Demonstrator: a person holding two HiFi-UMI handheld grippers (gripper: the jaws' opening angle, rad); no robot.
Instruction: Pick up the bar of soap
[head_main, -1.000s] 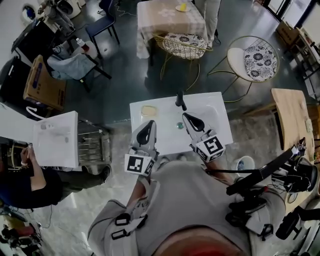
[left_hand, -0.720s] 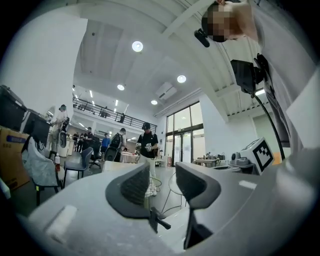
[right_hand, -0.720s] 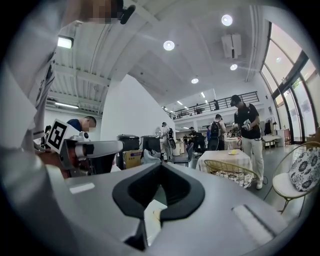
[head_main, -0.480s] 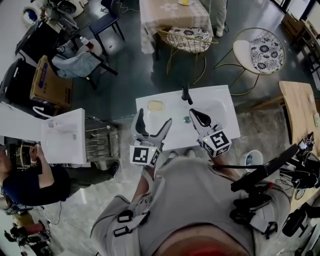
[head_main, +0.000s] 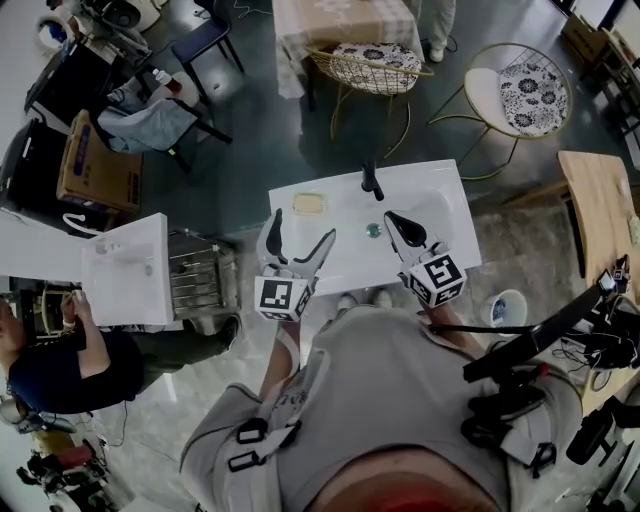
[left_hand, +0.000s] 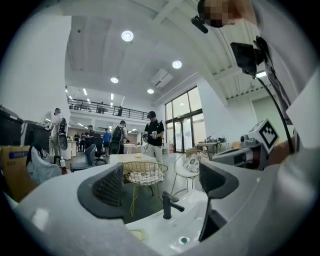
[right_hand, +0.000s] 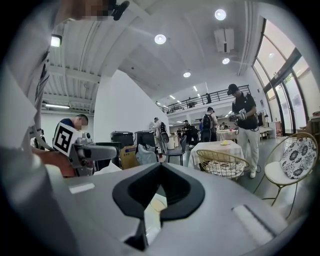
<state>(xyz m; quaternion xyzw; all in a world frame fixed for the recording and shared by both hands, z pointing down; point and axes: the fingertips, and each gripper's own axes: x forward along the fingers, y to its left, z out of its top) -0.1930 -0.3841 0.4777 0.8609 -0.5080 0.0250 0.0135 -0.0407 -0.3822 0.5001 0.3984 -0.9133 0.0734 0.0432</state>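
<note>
A pale yellow bar of soap (head_main: 309, 203) lies on the back left corner of the white sink (head_main: 440, 205), left of the black faucet (head_main: 372, 180). My left gripper (head_main: 303, 228) hovers over the sink's front left part, just short of the soap, its jaws spread wide with nothing between them. In the left gripper view the soap (left_hand: 137, 234) shows low down between the open left gripper (left_hand: 162, 185) pads, with the faucet (left_hand: 167, 205) beyond. My right gripper (head_main: 398, 222) is shut and empty over the basin near the drain (head_main: 373, 230); its pads (right_hand: 159, 192) meet.
A second white sink (head_main: 120, 270) on a wire rack stands to the left, with a seated person (head_main: 40, 360) beside it. Gold wire chairs (head_main: 375, 60) and a clothed table stand beyond the sink. A wooden table (head_main: 600, 210) is at the right.
The left gripper's jaws went from shut to wide open. Both grippers sit slightly farther over the sink, and the head view has shifted a little.
</note>
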